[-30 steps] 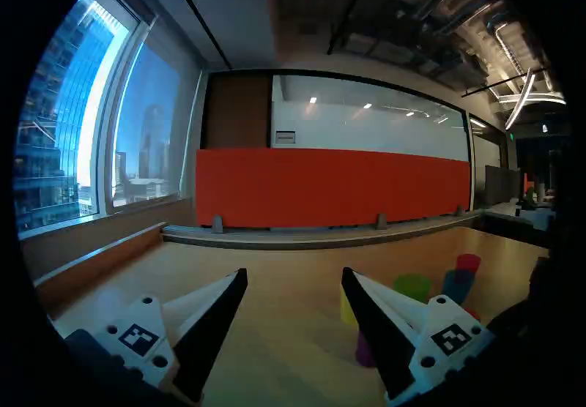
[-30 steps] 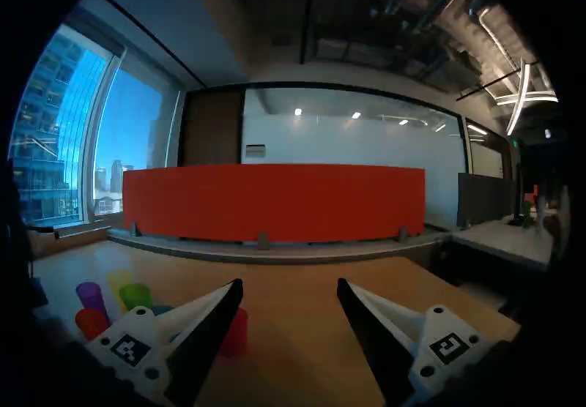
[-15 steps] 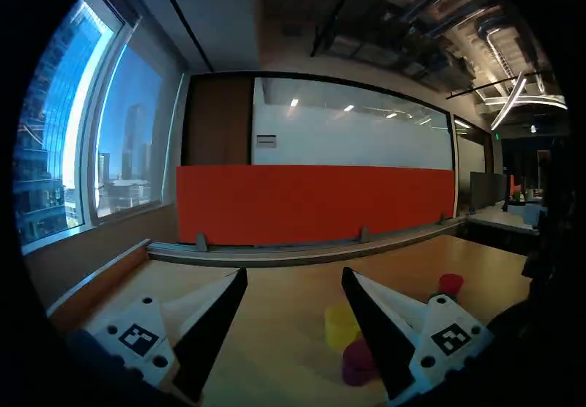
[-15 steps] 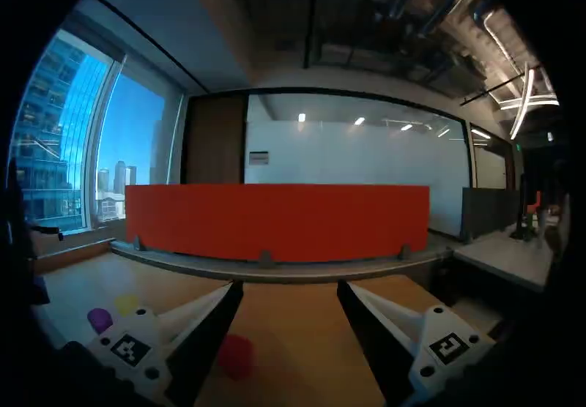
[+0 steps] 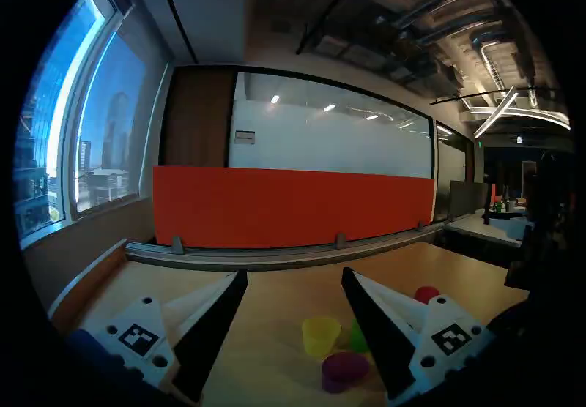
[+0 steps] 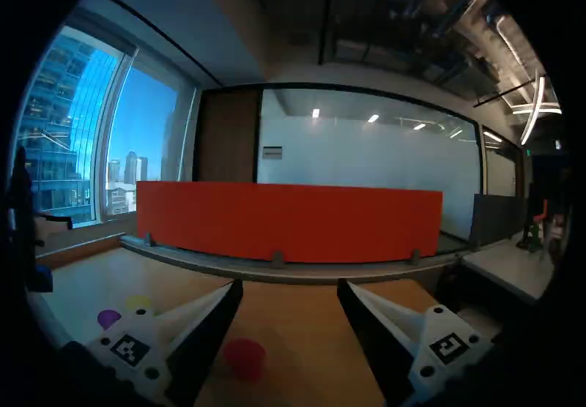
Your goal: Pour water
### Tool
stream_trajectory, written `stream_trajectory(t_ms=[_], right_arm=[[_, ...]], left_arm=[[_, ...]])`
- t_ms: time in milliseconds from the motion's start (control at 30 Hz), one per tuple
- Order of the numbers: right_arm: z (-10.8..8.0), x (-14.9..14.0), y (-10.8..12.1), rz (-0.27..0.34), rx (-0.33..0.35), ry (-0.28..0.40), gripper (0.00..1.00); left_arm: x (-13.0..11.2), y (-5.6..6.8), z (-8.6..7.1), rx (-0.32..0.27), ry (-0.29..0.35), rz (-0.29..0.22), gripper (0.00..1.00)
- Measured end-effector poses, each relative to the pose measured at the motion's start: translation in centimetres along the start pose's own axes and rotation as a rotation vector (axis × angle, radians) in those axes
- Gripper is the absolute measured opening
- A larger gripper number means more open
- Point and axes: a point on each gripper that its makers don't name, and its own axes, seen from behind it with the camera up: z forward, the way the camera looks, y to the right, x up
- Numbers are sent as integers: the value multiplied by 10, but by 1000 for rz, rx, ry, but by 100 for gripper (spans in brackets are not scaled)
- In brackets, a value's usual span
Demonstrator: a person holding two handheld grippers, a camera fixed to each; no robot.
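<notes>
My left claw [image 5: 293, 271] and right claw [image 6: 289, 284] gape, empty. Yellow cup [image 5: 320, 334] and purple cup [image 5: 343, 369] stand upright, short of the table's [image 5: 282, 352] far edge, presumably staged for pouring.

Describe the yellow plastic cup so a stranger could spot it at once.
Start at the long orange partition behind the wooden table. Small cups cluster on the tabletop. The only yellow plastic cup stands upright beside a green cup, just beyond a purple cup.

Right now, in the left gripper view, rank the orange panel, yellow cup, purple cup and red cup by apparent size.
1. Orange panel
2. Yellow cup and purple cup: alike, purple nearer, unranked
3. Red cup, farther, partly hidden
</notes>
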Motion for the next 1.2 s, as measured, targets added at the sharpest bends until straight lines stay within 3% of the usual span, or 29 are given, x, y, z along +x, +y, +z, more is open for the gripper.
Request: stream_trajectory(t_ms=[267, 600, 900, 1200], right_arm=[[-4, 8, -19, 2, 120, 6, 100], [-10, 14, -55, -37, 306, 0, 99], [-8, 11, -68, -54, 363, -18, 99], [-6, 4, -80, -49, 421, -52, 99]], left_arm=[[11, 18, 5, -111, -2, -3, 96], [15, 40, 8, -232, -20, 38, 96], [3, 56, 11, -326, -59, 56, 96], [-14, 59, 20, -371, -114, 59, 96]])
